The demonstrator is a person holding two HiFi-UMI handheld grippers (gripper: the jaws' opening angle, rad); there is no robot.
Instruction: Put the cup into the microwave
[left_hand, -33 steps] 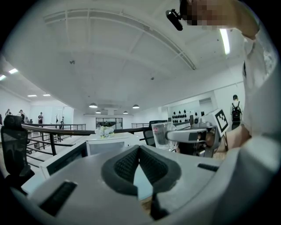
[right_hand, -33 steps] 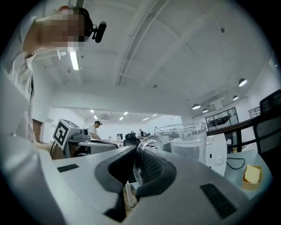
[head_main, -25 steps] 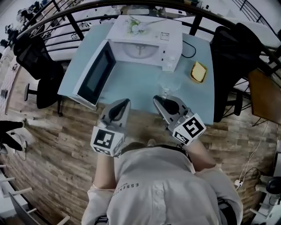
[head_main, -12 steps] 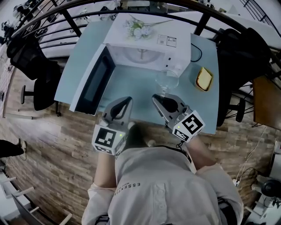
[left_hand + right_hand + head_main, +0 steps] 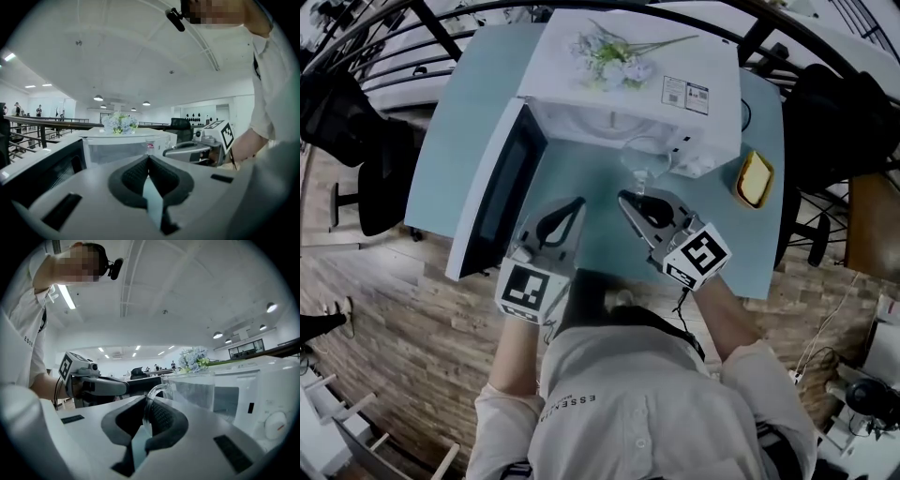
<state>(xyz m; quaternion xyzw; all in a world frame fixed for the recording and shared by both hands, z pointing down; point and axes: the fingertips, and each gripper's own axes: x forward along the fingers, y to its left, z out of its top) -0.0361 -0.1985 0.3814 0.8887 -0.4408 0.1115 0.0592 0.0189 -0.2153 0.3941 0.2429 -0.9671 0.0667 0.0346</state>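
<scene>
The white microwave (image 5: pixel 628 75) stands on the pale blue table (image 5: pixel 459 112) with its door (image 5: pixel 492 202) swung open to the left. A clear glass cup (image 5: pixel 639 164) hangs just in front of the open cavity. My right gripper (image 5: pixel 623 197) is shut on the cup's handle (image 5: pixel 152 394), and the cup's body (image 5: pixel 197 392) shows ahead of the jaws in the right gripper view. My left gripper (image 5: pixel 579 202) is beside it, over the table in front of the door, shut with nothing in it (image 5: pixel 148 158). It points at the microwave (image 5: pixel 126 145).
A bunch of pale flowers (image 5: pixel 609 52) lies on top of the microwave. A yellow object in a small dish (image 5: pixel 754 180) sits at the table's right edge. Dark chairs (image 5: pixel 356 141) stand to the left and right; a railing runs behind the table.
Both grippers have moved forward toward the microwave. The cup has gone with the right gripper from mid-table to the mouth of the cavity.
</scene>
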